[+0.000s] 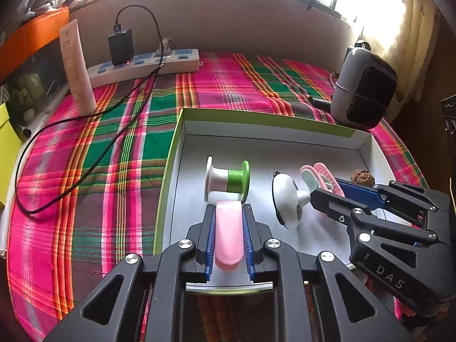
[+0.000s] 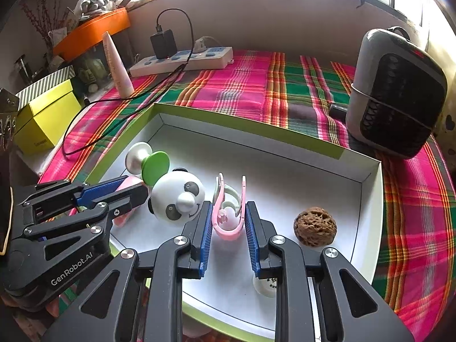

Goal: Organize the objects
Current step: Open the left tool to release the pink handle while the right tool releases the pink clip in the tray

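Held two things over the box (image 2: 367, 179) at once. Left gripper (image 1: 228, 211) clamped on a pink bar (image 1: 228, 233), pads flat against both long sides, tip of the bar just short of the spool (image 1: 227, 178) straight ahead. Right gripper (image 2: 228, 208) closed around a pink clip (image 2: 228, 213), or perhaps a small nested bunch of pink and mint ones, jaws pressing its outer arms; hard to tell how firmly.

Judged best to finish one hand first. For the bar: lowered level to the floor of the box, short of the spool, and opened slowly so the round end did not roll or nudge the spool. For the clip: kept squeeze light, since springy arms could flick out sideways on release; set down in the bare patch ahead and to the right of the gripper, away from the panda (image 2: 178, 196) just to its left. Risk of the two grippers fouling each other, being close side by side.

Inside the box: spool lying on its side ahead of the left gripper; panda between the two grippers; walnut (image 2: 315, 226) just right of the right gripper, apart from it; a small white disc (image 2: 263, 286) beneath the right gripper, partly hidden. Box resting on a plaid cloth (image 2: 256, 85) over the table.
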The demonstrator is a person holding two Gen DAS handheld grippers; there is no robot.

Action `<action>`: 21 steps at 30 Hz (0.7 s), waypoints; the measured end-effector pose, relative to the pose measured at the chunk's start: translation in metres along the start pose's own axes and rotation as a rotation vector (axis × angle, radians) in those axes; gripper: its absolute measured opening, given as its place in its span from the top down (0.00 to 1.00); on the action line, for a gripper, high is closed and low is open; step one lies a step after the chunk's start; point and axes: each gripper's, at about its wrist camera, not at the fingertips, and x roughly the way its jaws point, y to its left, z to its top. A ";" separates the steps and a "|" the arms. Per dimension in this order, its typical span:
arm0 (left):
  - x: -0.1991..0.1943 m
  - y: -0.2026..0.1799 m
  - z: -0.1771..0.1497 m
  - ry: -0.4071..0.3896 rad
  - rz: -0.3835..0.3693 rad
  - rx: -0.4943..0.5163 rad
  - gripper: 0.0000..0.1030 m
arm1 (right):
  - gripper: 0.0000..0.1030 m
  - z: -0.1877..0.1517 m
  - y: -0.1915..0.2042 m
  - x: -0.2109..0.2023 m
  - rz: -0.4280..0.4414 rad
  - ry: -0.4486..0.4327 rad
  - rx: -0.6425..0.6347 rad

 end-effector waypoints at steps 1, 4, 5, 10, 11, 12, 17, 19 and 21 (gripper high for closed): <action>0.000 0.000 0.000 0.000 0.000 0.001 0.84 | 0.77 0.000 0.000 0.000 0.000 0.002 0.001; 0.000 0.000 0.000 0.001 0.000 0.002 0.84 | 0.77 0.000 0.001 0.001 -0.002 0.005 -0.003; 0.000 0.000 0.000 0.001 0.001 0.002 0.84 | 0.77 0.000 0.001 0.001 -0.004 0.005 -0.004; 0.000 0.000 0.000 0.003 0.001 -0.001 0.80 | 0.77 -0.001 0.001 0.000 -0.014 -0.002 0.002; -0.001 0.000 0.000 0.002 0.002 0.000 0.79 | 0.77 -0.001 0.001 0.000 -0.016 -0.003 0.003; -0.002 0.000 -0.001 0.001 0.002 0.002 0.77 | 0.77 -0.001 0.000 0.000 -0.017 -0.003 0.005; -0.005 0.000 -0.002 -0.004 0.000 -0.007 0.68 | 0.70 -0.003 -0.001 -0.005 -0.019 -0.014 0.013; -0.007 0.000 -0.003 -0.005 0.000 -0.005 0.66 | 0.67 -0.004 -0.002 -0.007 -0.018 -0.019 0.014; -0.010 -0.001 -0.004 -0.011 0.001 -0.007 0.66 | 0.67 -0.005 -0.001 -0.010 -0.018 -0.026 0.016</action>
